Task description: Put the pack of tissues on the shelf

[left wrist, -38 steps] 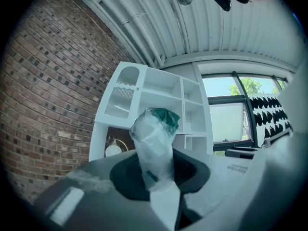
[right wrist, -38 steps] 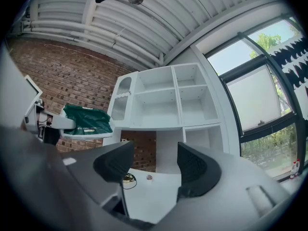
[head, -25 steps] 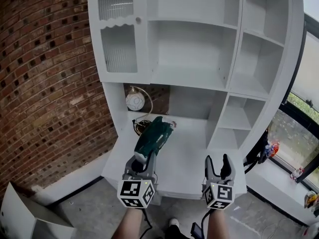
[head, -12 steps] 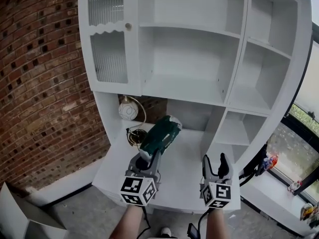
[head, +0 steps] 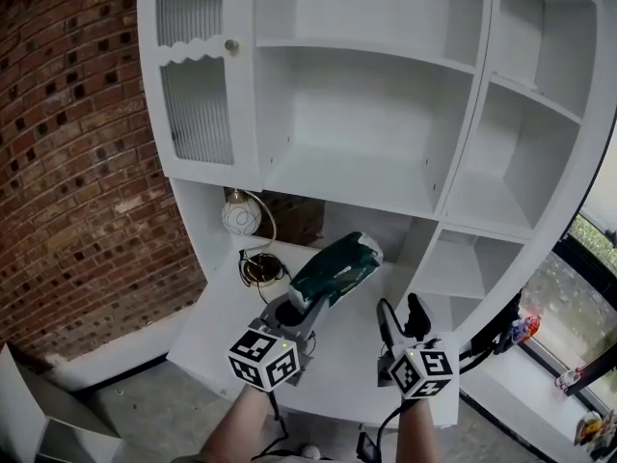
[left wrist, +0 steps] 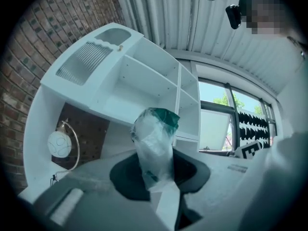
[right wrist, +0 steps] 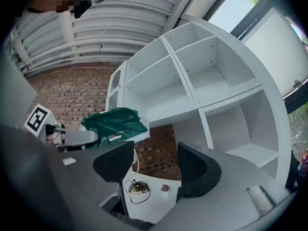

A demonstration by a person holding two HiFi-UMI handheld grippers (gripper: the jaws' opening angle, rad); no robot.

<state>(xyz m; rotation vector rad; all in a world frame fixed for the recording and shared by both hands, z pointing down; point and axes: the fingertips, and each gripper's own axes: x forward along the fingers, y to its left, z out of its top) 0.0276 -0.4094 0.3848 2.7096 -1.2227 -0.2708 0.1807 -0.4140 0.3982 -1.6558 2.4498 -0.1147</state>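
Pack of tissues [head: 335,270]: green and white, in crinkly clear wrap, soft-looking. It is clamped at its near end by the left gripper [head: 301,305] and juts forward in the air above the lower counter [head: 217,307], short of the white shelf unit [head: 347,177]. Right gripper [head: 400,309]: jaws apart, nothing between them, held alongside. A round lamp [head: 241,217] stands at the left. Step in hand, apparently: the carry. Next, the pack likely needs raising and reaching into a bare compartment before the jaws let go.

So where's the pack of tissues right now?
The pack of tissues is clamped in the left gripper, near the middle of the head view, in front of the white shelf unit, right of the round lamp.
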